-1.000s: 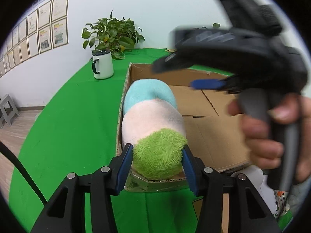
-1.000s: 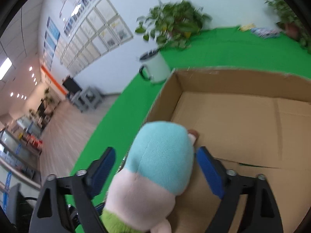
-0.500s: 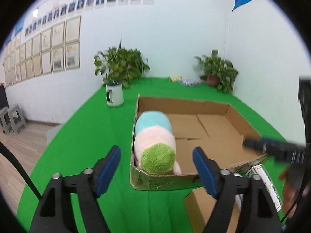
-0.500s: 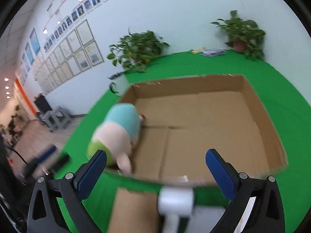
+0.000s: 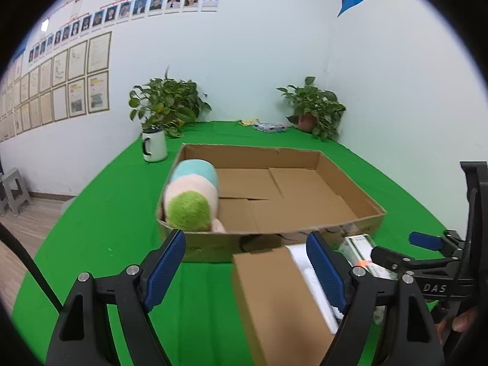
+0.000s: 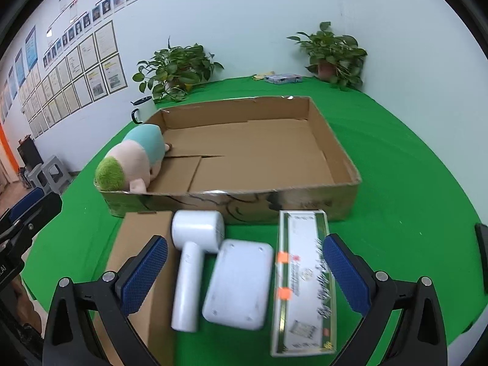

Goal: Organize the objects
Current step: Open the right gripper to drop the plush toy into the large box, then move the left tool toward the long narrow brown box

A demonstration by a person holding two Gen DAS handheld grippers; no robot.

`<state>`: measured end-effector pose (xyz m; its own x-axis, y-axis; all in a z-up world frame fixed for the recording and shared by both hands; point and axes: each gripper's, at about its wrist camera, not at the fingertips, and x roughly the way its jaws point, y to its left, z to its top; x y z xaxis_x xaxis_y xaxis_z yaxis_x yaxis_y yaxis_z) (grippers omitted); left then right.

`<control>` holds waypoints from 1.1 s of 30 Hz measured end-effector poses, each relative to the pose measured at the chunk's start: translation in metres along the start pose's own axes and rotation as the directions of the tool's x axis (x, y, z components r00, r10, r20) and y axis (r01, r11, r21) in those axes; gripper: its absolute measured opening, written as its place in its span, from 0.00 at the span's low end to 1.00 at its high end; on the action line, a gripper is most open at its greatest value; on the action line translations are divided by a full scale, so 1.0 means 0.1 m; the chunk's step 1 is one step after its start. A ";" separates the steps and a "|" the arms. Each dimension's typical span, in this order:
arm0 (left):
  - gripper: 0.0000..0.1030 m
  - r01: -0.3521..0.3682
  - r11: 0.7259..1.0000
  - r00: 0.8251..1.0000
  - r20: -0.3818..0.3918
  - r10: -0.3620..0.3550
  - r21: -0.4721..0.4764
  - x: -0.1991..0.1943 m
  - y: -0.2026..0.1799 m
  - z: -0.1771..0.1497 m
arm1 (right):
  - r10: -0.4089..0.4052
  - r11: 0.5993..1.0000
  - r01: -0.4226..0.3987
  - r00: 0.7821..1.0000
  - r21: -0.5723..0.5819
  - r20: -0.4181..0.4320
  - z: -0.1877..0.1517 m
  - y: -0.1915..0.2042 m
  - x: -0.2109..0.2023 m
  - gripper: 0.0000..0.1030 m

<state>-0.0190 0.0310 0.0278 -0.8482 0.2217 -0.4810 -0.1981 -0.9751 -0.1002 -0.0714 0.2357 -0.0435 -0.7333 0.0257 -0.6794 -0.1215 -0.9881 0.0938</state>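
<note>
A plush toy (image 5: 190, 196) with a green, pink and blue body lies in the near left corner of the open cardboard tray (image 5: 350, 183); it also shows in the right wrist view (image 6: 131, 160), as does the tray (image 6: 341, 155). In front of the tray lie a brown cardboard box (image 6: 140, 253), a white hair dryer (image 6: 192, 259), a white flat device (image 6: 241, 280) and a long green-and-white box (image 6: 305, 277). My left gripper (image 5: 247, 270) is open and empty above the brown box (image 5: 274, 299). My right gripper (image 6: 241, 277) is open and empty above the white items.
A white mug (image 5: 154, 146) and a potted plant (image 5: 167, 106) stand at the table's back left. A second plant (image 5: 314, 109) and flat packets (image 5: 268, 126) sit at the back right. The green table (image 5: 106, 213) drops off at the left to a floor with stools.
My left gripper let go of the plush toy, opened and pulled back. My right gripper left the toy and drew back to above the items in front of the tray.
</note>
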 end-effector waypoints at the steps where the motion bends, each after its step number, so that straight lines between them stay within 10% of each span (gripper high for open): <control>1: 0.79 0.009 1.000 1.000 -0.006 -0.009 -0.001 0.00 -0.02 0.00 | -0.001 1.000 0.001 1.000 0.000 -0.002 -0.02 -0.04 -0.01 0.99; 33: 0.76 0.041 0.998 0.998 -0.046 -0.043 -0.041 0.04 -0.02 -0.21 | 0.011 0.994 -0.011 1.000 -0.107 0.002 -0.24 0.17 -0.10 0.99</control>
<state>-0.0118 0.0335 0.0082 -0.8156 0.2625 -0.5156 -0.2122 -0.9648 -0.1556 -0.0499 0.2155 -0.0524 -0.7360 0.0151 -0.6768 -0.0412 -0.9989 0.0226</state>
